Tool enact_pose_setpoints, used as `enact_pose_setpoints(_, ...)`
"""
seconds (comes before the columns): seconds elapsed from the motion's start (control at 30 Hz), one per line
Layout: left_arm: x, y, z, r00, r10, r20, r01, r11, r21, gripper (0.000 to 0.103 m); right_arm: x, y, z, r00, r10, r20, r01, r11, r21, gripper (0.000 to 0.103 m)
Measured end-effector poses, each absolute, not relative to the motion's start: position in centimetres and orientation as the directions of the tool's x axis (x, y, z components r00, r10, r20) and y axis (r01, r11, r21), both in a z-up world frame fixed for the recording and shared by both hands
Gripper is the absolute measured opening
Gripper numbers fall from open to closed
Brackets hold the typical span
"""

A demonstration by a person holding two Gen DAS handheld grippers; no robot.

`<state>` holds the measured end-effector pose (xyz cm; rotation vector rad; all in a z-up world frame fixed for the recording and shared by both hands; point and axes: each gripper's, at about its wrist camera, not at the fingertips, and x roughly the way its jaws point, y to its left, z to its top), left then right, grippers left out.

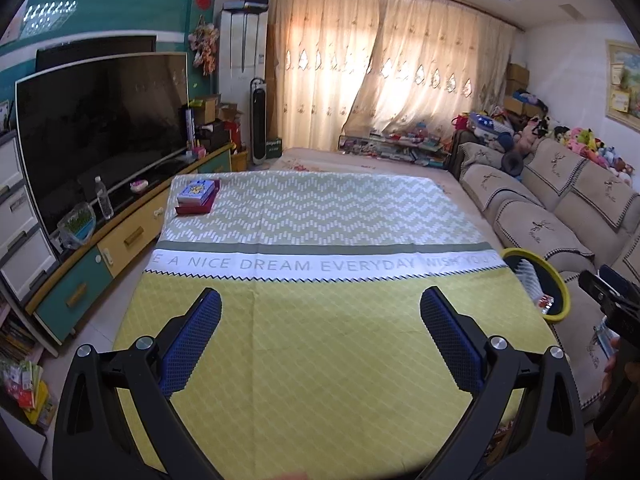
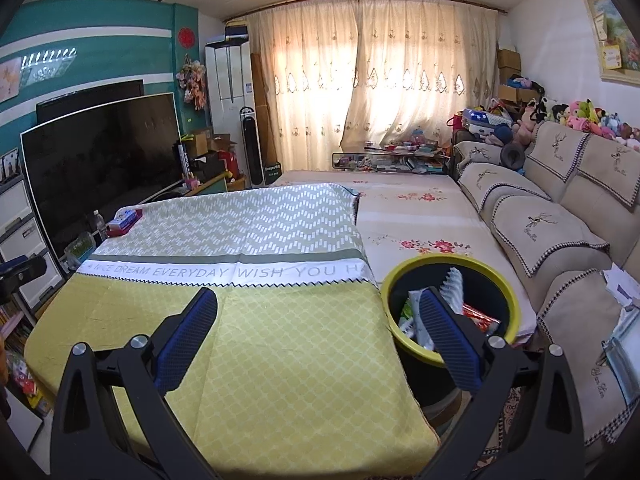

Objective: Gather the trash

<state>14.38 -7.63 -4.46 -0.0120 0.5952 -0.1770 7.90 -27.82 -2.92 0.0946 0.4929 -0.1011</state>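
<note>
Your left gripper is spread wide with nothing between the blue pads, hanging over the yellow end of the tablecloth. Same deal with your right gripper: jaws wide apart, empty, sitting over the cloth's right edge, with its right finger lined up in front of the bin.

The bin is black with a yellow rim and stands on the floor just beside the table, between it and the sofa. The trash is already in there: a white ribbed piece, a red wrapper, some green and white packaging. From the left view you only catch the bin at the table's right edge, with your right gripper just beyond it.

On the table itself, the only thing left is a small stack of boxes in the far left corner. TV sits off to the left, a bottle in front of it, curtains at the back.
</note>
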Motion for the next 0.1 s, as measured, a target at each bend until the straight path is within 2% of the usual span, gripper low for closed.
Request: enact_pose_setpoints(0.1, 18.8, -7.2, -5.4, 0.803, -0.122, -0.583, 0.129, 0.991, -0.030, 0.098, 12.1, -27.2, -3.4, 0.866, -0.041, -0.499, 0.084, 0.994, 0.064, 0.096)
